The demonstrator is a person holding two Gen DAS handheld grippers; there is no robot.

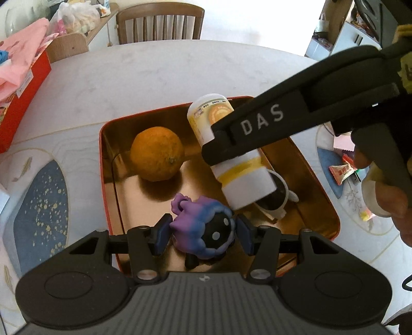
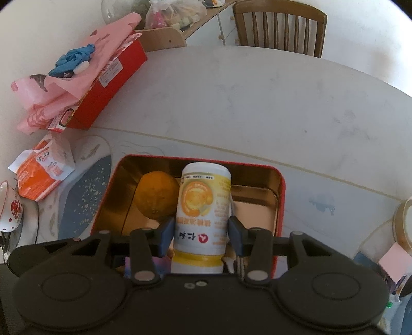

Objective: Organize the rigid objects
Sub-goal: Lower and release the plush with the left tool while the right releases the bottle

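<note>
A red tin with a gold inside lies on the table. In it rests an orange at the far left. My left gripper is shut on a purple and blue toy figure low over the tin's near part. My right gripper is shut on a white and yellow bottle, seen from the left wrist view as the bottle tilted above a small white mug in the tin. The red tin and the orange also show in the right wrist view.
A red box draped with pink paper sits at the table's far left, an orange packet nearer. Snack wrappers lie right of the tin. A wooden chair stands behind the table. A patterned placemat lies left of the tin.
</note>
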